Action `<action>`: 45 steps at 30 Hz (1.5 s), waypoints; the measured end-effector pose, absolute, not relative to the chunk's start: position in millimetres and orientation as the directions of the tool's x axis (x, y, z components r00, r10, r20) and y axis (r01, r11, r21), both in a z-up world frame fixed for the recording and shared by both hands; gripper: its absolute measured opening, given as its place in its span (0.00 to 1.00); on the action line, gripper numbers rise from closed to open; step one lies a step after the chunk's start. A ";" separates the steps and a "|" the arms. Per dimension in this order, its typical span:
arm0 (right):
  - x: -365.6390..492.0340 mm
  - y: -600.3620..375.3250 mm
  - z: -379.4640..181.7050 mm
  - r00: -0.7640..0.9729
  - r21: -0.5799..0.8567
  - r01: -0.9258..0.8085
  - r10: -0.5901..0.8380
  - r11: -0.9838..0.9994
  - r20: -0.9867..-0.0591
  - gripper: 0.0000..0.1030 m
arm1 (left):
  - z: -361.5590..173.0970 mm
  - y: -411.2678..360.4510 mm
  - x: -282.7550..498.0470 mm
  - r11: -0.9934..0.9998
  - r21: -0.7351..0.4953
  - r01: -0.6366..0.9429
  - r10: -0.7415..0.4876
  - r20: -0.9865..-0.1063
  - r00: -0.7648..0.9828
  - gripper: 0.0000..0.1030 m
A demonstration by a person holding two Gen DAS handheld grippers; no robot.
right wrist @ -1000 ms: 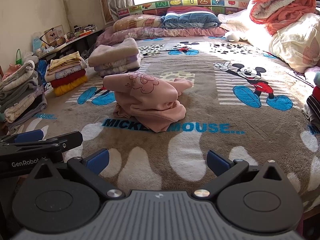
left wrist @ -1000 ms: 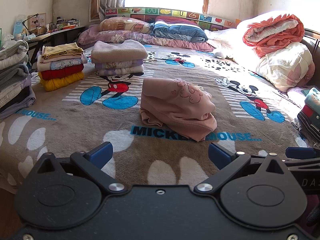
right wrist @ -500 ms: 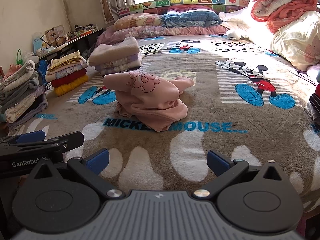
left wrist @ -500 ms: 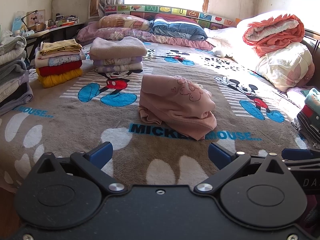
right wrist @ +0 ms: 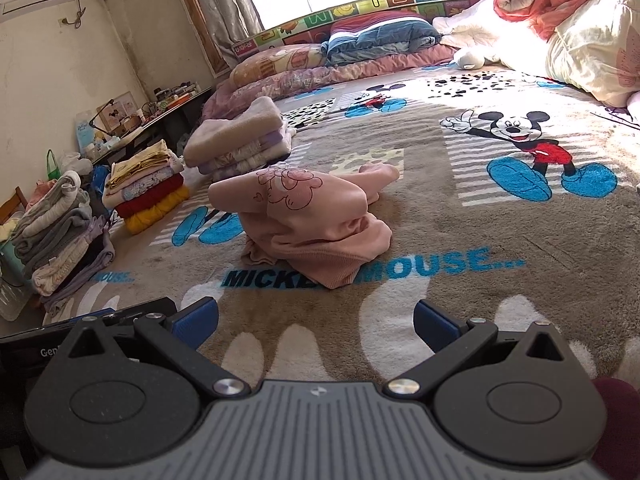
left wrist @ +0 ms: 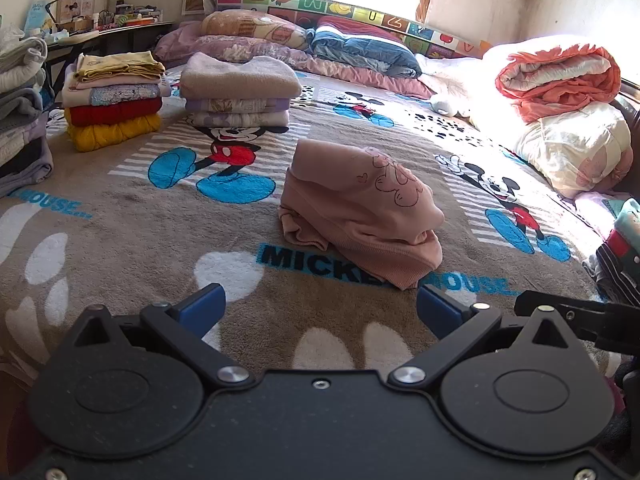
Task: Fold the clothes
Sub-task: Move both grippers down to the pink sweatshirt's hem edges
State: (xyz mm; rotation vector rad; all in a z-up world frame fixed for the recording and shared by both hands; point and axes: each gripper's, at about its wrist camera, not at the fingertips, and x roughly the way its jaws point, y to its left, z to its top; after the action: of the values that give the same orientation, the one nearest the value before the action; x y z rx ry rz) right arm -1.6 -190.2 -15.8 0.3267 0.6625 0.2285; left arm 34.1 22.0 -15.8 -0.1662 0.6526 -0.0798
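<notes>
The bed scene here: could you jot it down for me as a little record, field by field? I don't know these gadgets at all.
surface: Mickey Mouse blanket covering the bed
item to fold: pink sweatshirt, crumpled in a heap mid-bed
left gripper: open, empty, short of the sweatshirt
right gripper: open, empty, also short of it
finished piles: folded stack with a yellow bottom layer; folded stack topped in beige
far end: pillows under the window

Ahead of the blue-tipped left claw [left wrist: 320, 310]: pink sweatshirt [left wrist: 360, 212] printed with a line-drawn cartoon; brown blanket [left wrist: 120, 216] patterned with blue lettering, white patches, red-and-blue mice.
</notes>
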 end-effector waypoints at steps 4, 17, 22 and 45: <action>10.4 -196.5 -18.3 0.762 0.394 -0.102 0.327 0.913 -0.559 1.00 | -14.7 26.5 47.1 0.979 -0.198 0.047 -0.159 -0.605 0.780 1.00; 64.5 -221.6 -29.5 0.713 0.517 -0.144 0.451 0.844 -0.537 1.00 | 1.0 37.9 107.3 0.964 -0.227 0.140 -0.254 -0.625 0.738 1.00; 90.9 -234.3 -34.0 0.695 0.532 -0.148 0.471 0.834 -0.544 1.00 | 20.0 44.7 139.7 0.960 -0.222 0.168 -0.270 -0.595 0.757 1.00; 224.1 -264.0 -41.6 0.736 0.324 -0.314 0.445 0.892 -0.511 1.00 | -24.9 77.2 325.4 0.935 -0.262 0.237 -0.354 -0.705 0.615 0.67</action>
State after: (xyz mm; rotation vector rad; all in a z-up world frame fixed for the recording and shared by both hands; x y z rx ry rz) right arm 224.1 -264.0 -41.6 0.2226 0.6154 0.4206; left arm 325.4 77.2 -24.9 -0.1481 0.8433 -0.3418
